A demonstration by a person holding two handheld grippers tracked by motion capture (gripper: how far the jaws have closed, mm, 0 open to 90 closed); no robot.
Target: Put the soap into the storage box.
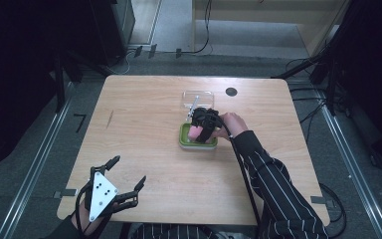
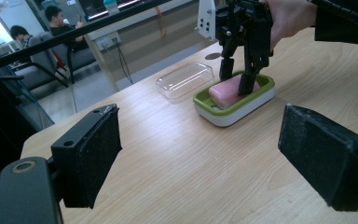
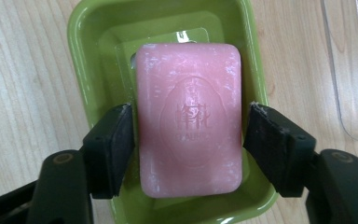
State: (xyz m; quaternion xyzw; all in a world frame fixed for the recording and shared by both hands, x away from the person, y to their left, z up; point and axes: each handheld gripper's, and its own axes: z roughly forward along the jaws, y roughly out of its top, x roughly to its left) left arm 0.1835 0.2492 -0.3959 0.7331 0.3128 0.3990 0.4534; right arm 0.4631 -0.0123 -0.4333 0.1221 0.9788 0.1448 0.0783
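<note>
Pink soap bar [image 3: 189,119] lies flat in the green soap dish [image 3: 86,56], embossed face up, long axis along the dish. The dish sits on the wooden table [image 1: 144,149], just on the person's side of the clear plastic lid [image 1: 198,98], which rests beside it on the tabletop.

Right gripper [image 1: 202,130] reaches down into the dish from above, held by the hand in the striped sleeve [image 1: 273,184]. Its jaws straddle the soap across its short width. In the right gripper view, the left pad sits at the bar's edge, touching or very nearly so; the right pad stands off with a thin gap of dish visible between. No grip on the bar: jaws narrow but released, soap resting on the dish.

Left gripper [image 1: 124,184] hovers near the table's front edge, well apart from the dish, jaws spread wide with nothing between them.
</note>
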